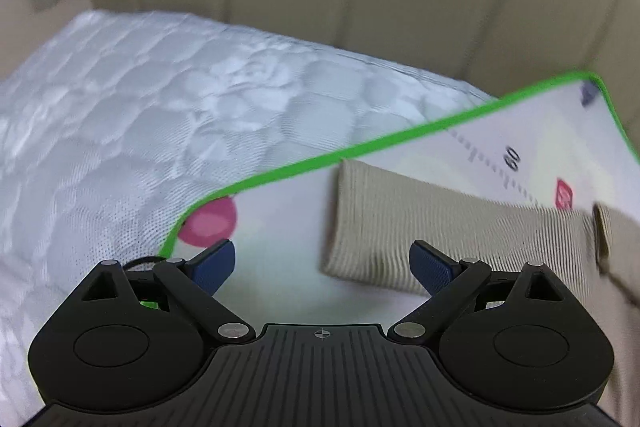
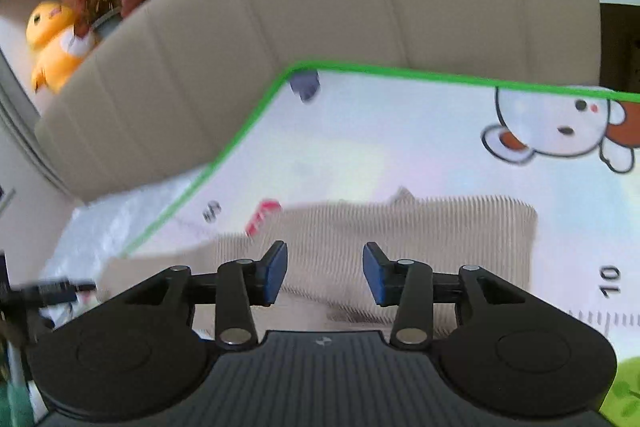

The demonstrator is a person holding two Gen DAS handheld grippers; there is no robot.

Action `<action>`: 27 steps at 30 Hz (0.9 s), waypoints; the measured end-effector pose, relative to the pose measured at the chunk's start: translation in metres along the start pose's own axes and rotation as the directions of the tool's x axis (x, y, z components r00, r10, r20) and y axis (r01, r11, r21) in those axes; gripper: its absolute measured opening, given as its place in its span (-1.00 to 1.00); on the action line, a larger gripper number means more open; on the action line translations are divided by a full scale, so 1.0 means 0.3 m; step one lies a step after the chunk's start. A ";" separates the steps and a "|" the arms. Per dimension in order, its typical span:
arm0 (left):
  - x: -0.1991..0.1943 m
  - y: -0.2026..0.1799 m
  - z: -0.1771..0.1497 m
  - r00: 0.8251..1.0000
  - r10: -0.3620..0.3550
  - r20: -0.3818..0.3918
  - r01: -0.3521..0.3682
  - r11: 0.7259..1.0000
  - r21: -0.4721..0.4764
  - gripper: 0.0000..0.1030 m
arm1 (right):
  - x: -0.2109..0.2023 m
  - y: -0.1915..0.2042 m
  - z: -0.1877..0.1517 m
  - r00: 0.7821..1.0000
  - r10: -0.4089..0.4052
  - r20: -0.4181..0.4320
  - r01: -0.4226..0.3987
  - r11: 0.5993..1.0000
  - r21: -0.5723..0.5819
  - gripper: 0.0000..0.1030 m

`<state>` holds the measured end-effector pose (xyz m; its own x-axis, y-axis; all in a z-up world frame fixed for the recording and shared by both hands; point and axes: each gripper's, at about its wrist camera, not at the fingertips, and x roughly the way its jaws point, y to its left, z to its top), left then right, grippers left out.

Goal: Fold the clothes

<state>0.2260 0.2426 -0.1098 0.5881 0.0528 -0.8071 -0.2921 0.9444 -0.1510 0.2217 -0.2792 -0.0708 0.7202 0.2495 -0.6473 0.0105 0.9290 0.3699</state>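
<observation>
Mid-fold, between grasps. Beige ribbed garment [image 2: 400,227] lying flat, partly folded, on green-edged play mat [image 1: 280,171] over mattress [image 1: 160,107]. Left hand-held gripper [image 1: 322,267] released, empty. Right hand-held gripper [image 2: 325,273] part-open above cloth, nothing gripped. Next, prob.: pinch near edge w/ both, fold across.

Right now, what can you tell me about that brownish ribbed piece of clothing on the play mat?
The beige garment looks like soft, finely ribbed knit. It lies flat on the green-edged play mat, folded into a long band; one end is squared off with rounded corners. A small fold pokes up along its far edge. Neither gripper touches it. Which kind of clothing it is cannot be told.
</observation>
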 end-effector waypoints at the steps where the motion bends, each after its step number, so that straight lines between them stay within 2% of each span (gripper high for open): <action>1: 0.010 -0.003 0.002 1.000 0.006 -0.004 -0.006 1.000 0.002 0.89 | -0.001 -0.007 -0.013 1.000 -0.004 -0.011 0.004 1.000 -0.002 -0.18; 4: 0.047 -0.034 0.001 1.000 0.023 -0.012 -0.023 0.999 0.029 0.87 | -0.001 -0.019 -0.029 0.999 0.001 -0.032 0.000 1.000 0.017 -0.16; 6: 0.082 -0.072 0.001 0.999 0.032 -0.027 -0.031 0.998 0.054 0.75 | -0.004 -0.018 -0.035 0.999 0.003 -0.038 -0.003 1.000 0.018 -0.14; 7: 0.100 -0.093 -0.001 0.998 0.039 -0.041 -0.036 0.997 0.067 0.61 | -0.008 -0.017 -0.037 0.999 0.005 -0.038 -0.004 1.000 0.016 -0.11; 10: 0.135 -0.161 -0.011 0.995 0.073 -0.066 -0.064 0.990 0.125 -0.02 | -0.032 -0.029 -0.032 1.000 0.007 -0.025 -0.006 0.999 0.033 -0.04; 11: 0.135 -0.184 -0.012 0.995 0.090 -0.052 -0.081 0.985 0.151 -0.32 | -0.045 -0.043 -0.030 1.000 0.004 -0.018 -0.003 0.999 0.046 -0.03; 12: 0.124 -0.205 -0.008 0.995 0.100 -0.028 -0.093 0.980 0.174 -0.53 | -0.061 -0.062 -0.029 1.000 -0.005 -0.011 0.005 0.998 0.059 -0.03; 13: 0.107 -0.224 0.001 0.995 0.098 -0.006 -0.095 0.977 0.193 -0.89 | -0.076 -0.080 -0.030 1.000 -0.015 -0.005 0.015 0.998 0.065 -0.03; 16: 0.011 -0.274 0.074 0.999 0.008 0.049 -0.014 0.992 0.125 -0.91 | -0.126 -0.145 -0.038 0.998 -0.065 0.018 0.064 0.996 0.066 0.00; 18: -0.073 -0.338 0.129 0.992 -0.077 0.102 0.068 0.993 0.095 -0.91 | -0.149 -0.199 -0.048 0.995 -0.095 0.025 0.093 0.992 0.091 0.00; 19: -0.122 -0.387 0.150 0.983 -0.126 0.136 0.112 0.988 0.106 -0.91 | -0.159 -0.227 -0.054 0.994 -0.104 0.023 0.101 0.988 0.114 0.01; 22: -0.243 -0.534 0.193 0.941 -0.268 0.207 0.243 0.960 0.138 -0.91 | -0.187 -0.297 -0.070 0.992 -0.128 0.016 0.124 0.979 0.162 0.01; 27: -0.348 -0.821 0.157 0.851 -0.491 0.189 0.445 0.863 0.239 -0.91 | -0.235 -0.347 -0.081 0.987 -0.157 0.026 0.151 0.978 0.146 0.01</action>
<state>0.2722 0.0197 0.0387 0.7862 -0.3571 -0.5043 0.1897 0.9162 -0.3531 0.1529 -0.3870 -0.0799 0.7273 0.0938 -0.6799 0.2207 0.9060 0.3611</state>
